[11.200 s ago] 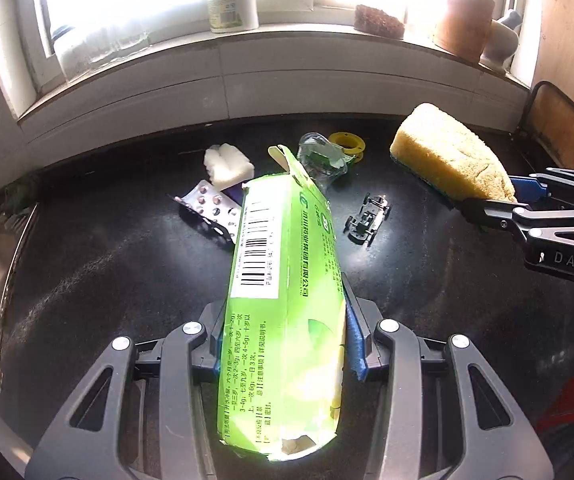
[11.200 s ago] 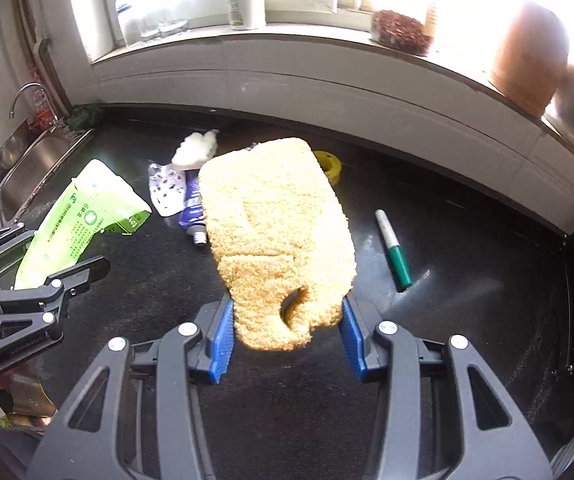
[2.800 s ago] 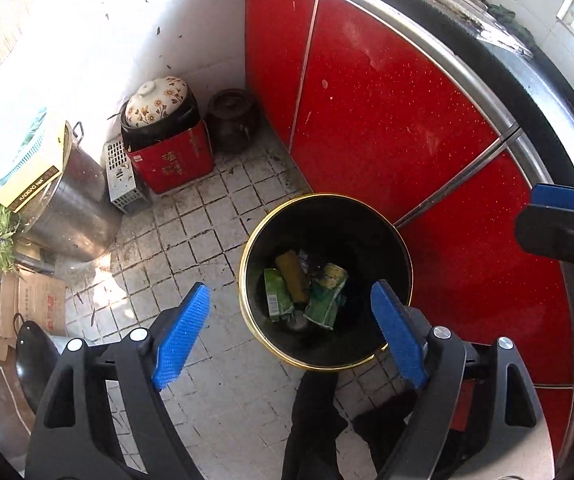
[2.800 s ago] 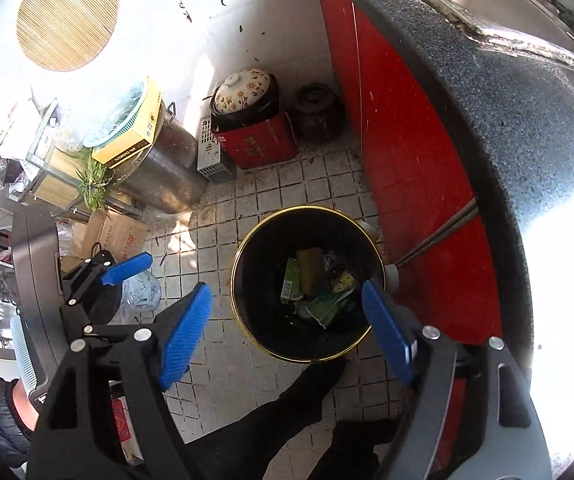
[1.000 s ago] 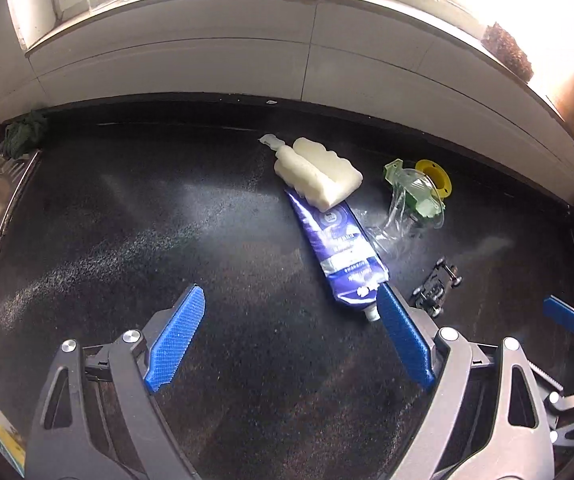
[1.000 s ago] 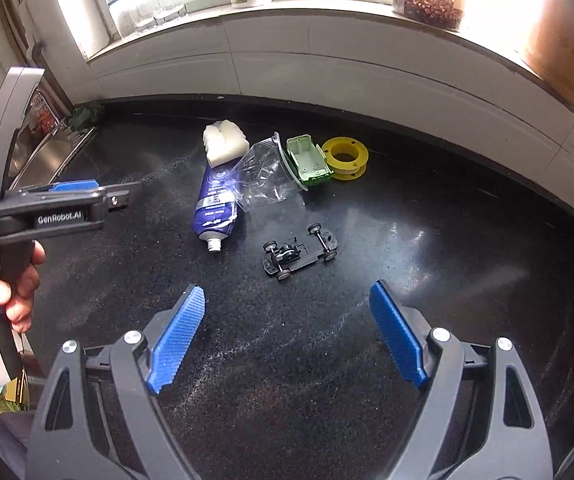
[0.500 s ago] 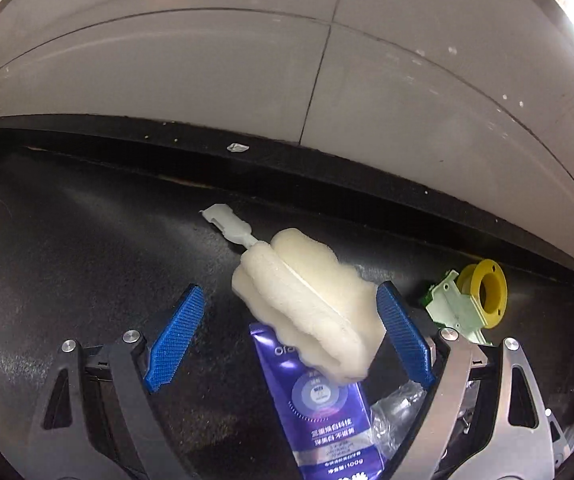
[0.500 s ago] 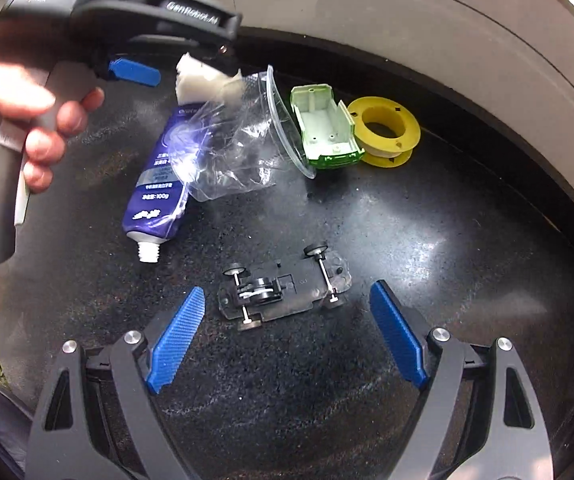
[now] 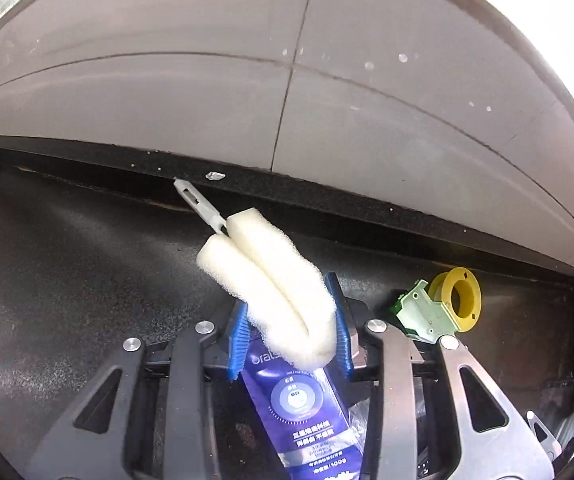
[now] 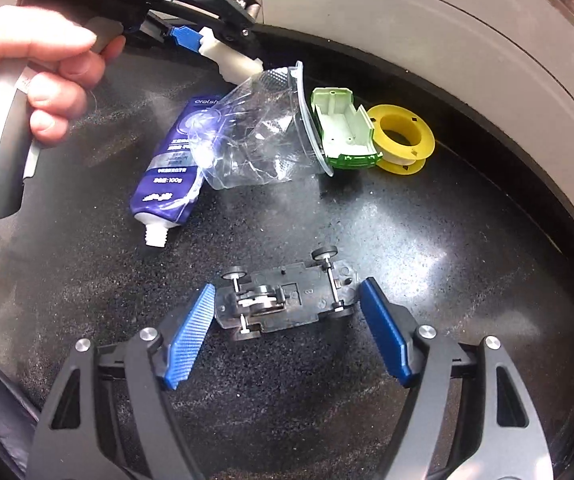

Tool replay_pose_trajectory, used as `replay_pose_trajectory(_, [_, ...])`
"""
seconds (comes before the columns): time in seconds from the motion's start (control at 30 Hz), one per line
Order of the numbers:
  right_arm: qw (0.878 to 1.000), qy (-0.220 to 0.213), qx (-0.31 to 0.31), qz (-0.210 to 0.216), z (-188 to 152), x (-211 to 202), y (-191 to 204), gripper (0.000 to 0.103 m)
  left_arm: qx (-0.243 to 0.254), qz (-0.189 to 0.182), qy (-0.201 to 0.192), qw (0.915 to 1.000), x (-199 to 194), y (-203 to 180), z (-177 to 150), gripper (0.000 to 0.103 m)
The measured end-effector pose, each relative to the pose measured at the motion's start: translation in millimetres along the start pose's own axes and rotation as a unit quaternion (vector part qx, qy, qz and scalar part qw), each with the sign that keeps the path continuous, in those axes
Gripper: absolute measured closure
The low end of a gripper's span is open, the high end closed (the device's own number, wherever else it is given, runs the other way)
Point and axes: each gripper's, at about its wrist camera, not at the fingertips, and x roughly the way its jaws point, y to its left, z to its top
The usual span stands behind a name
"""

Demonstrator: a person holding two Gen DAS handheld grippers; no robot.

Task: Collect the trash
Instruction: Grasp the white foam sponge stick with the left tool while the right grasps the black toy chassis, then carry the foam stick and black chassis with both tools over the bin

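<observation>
White sponge brush (image 9: 271, 292) tilted between blue fingers (image 9: 239, 336); toy chassis (image 10: 283, 300) lies upturned.

Both wrist views look steeply down, close over the countertop (image 10: 407, 240), sharing the toothpaste tube (image 9: 307, 420).

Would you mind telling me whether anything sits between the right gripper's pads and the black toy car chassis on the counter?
Nothing visible does. The black toy car chassis lies flat on the dark counter, between the blue pads of the right gripper, whose jaws are closing. The toothpaste tube and crushed clear cup lie farther away.
</observation>
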Motion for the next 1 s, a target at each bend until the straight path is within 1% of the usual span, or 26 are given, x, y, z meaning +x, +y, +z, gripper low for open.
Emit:
replay_pose_trajectory(0.13, [1.000,-0.015,0.011,-0.003,-1.4,-24.5,1.0,0.030,0.004,0.003,-0.017,0.9998,-33.8,8.7,-9.1,0.075])
replay_pose_trajectory(0.23, [0.999,-0.029,0.012,-0.010,-4.4,-43.5,6.9,0.030,0.003,-0.001,-0.031,0.9995,-64.5,13.2,-24.3,0.077])
replay_pose_trajectory(0.33, [0.999,-0.044,0.018,-0.014,-9.4,-62.8,14.5,0.030,0.017,0.013,-0.043,0.9988,-96.2,16.5,-45.9,0.077])
replay_pose_trajectory(0.43, [0.998,-0.058,0.028,-0.015,-18.5,-83.8,23.3,0.030,0.028,0.023,-0.052,0.9980,-126.1,17.8,-78.2,0.077])
replay_pose_trajectory(0.6, [0.996,-0.073,0.043,-0.016,-38.7,-108.7,43.9,0.030,0.034,0.027,-0.043,0.9982,-154.1,31.4,-137.5,0.077])
replay_pose_trajectory(0.7, [0.996,-0.080,0.046,-0.018,-46.6,-118.8,55.7,0.030,0.034,0.025,-0.035,0.9985,-160.2,34.0,-168.6,0.077])
replay_pose_trajectory(0.8, [0.995,-0.087,0.044,-0.020,-53.5,-128.7,66.9,0.030,0.040,0.029,-0.035,0.9982,-174.1,36.8,-191.0,0.077])
replay_pose_trajectory(0.93, [0.994,-0.097,0.042,-0.021,-55.7,-141.7,78.2,0.030,0.042,0.030,-0.038,0.9979,-184.3,38.0,-202.1,0.077])
replay_pose_trajectory(1.0, [0.994,-0.103,0.038,-0.021,-52.7,-143.8,82.9,0.030,0.042,0.032,-0.046,0.9975,-192.4,40.8,-208.6,0.077])
